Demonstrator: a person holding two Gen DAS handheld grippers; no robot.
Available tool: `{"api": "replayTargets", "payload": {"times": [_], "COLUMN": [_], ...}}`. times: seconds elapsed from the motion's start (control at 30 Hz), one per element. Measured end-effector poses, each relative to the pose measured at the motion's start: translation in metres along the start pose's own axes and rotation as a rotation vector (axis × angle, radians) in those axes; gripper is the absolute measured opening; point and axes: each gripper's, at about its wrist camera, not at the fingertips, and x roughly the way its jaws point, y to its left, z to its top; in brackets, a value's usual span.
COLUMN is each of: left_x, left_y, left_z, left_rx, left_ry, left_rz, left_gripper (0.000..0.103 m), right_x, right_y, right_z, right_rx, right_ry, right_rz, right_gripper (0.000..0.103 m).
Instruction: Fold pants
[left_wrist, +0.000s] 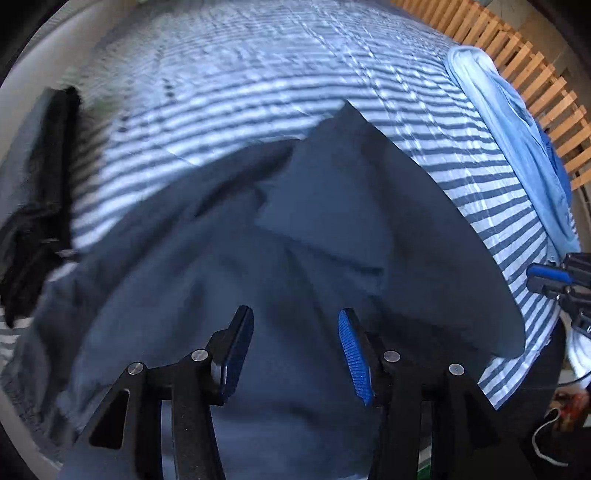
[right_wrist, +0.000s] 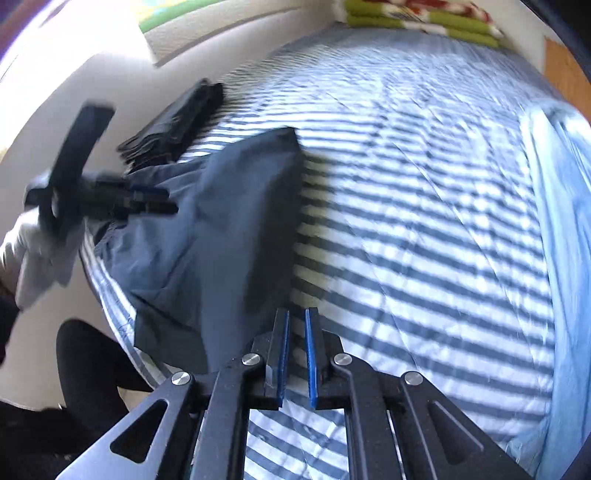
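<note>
1. My left tool (left_wrist: 295, 350) hangs half open, released, just over the dark pants (left_wrist: 295, 229) bunched on the striped bed (left_wrist: 258, 110).
2. My right tool (right_wrist: 295, 350), nearly clenched, holds nothing beside the pants' edge.
3. Next, I judge: pinch both near corners evenly, carry them to the far edge.

Motion blur smears the left gripper (right_wrist: 155, 199) and the pale sleeve (right_wrist: 40, 254) behind it in the right wrist view. The dark blue pants (left_wrist: 295, 240) run off the left wrist view's bottom edge. A black stack (left_wrist: 37, 206), possibly folded clothing, is too blurred to identify.
</note>
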Motion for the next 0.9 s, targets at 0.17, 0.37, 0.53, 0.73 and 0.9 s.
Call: {"api": "replayTargets", "payload": {"times": [0.17, 0.37, 0.53, 0.73, 0.9], "left_x": [-0.004, -0.041, -0.031, 0.009, 0.016], "left_y": [-0.060, -0.082, -0.053, -0.073, -0.076], "left_z": [0.055, 0.070, 0.010, -0.066, -0.107], "left_rx": [0.054, 0.106, -0.032, -0.134, -0.202], "left_ry": [-0.132, -0.233, -0.188, -0.205, -0.252], "left_rz": [-0.235, -0.317, -0.320, -0.298, -0.285], "left_gripper": [0.051, 0.057, 0.058, 0.058, 0.058], "right_x": [-0.015, -0.026, -0.023, 0.037, 0.091], "right_y": [-0.020, -0.045, -0.043, -0.003, -0.001], "right_z": [-0.013, -0.013, 0.019, 0.077, 0.096], "right_rx": [0.061, 0.120, 0.093, -0.068, -0.093], "right_ry": [-0.018, -0.017, -0.077, -0.049, 0.030], "right_rz": [-0.028, -0.056, 0.000, 0.110, -0.166], "right_gripper": [0.008, 0.008, 0.008, 0.008, 0.008]}}
